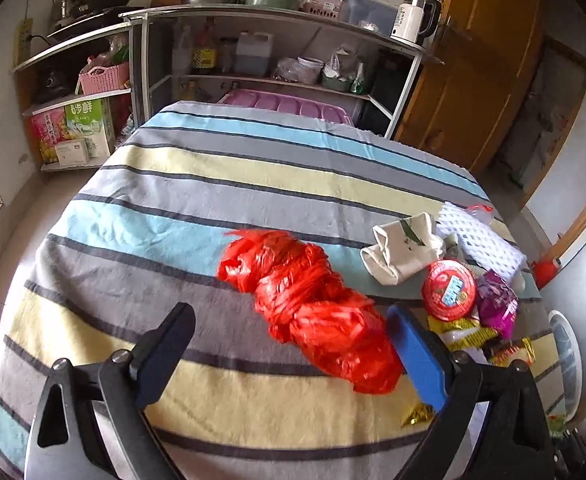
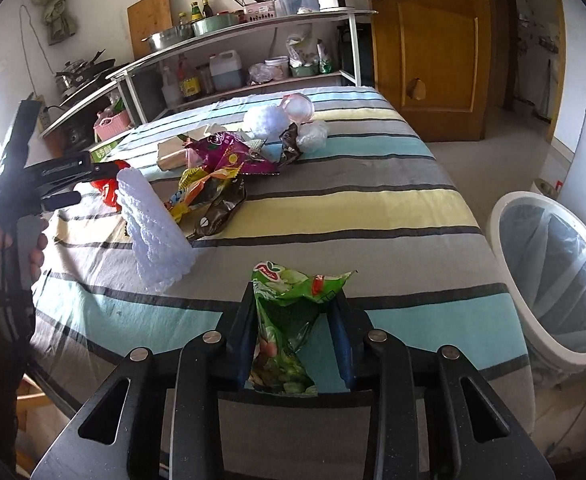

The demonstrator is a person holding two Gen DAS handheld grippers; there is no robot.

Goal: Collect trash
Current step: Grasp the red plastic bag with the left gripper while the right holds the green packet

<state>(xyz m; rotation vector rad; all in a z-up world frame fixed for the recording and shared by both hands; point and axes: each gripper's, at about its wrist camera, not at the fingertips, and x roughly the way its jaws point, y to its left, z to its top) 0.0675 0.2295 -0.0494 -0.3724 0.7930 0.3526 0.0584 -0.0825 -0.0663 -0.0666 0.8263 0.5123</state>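
My left gripper (image 1: 289, 336) is open above the striped table (image 1: 213, 184). A crumpled red plastic bag (image 1: 313, 304) lies between its fingers, nearer the right one. My right gripper (image 2: 293, 300) is shut on a green snack wrapper (image 2: 289, 320) and holds it over the table's near edge. A pile of trash lies on the table: a red round lid (image 1: 448, 290), a purple wrapper (image 1: 497, 304), a white foam net (image 1: 481, 236), a folded white paper bag (image 1: 405, 248). A white bin (image 2: 557, 292) with a clear liner stands on the floor, right of the table.
Yellow and brown wrappers (image 2: 209, 196), a foam net sleeve (image 2: 153, 228) and clear balled bags (image 2: 313, 136) lie mid-table. Shelves with kitchenware (image 1: 277, 40) stand behind the table. A wooden door (image 2: 425, 40) is at the right. The left gripper shows in the right wrist view (image 2: 65, 188).
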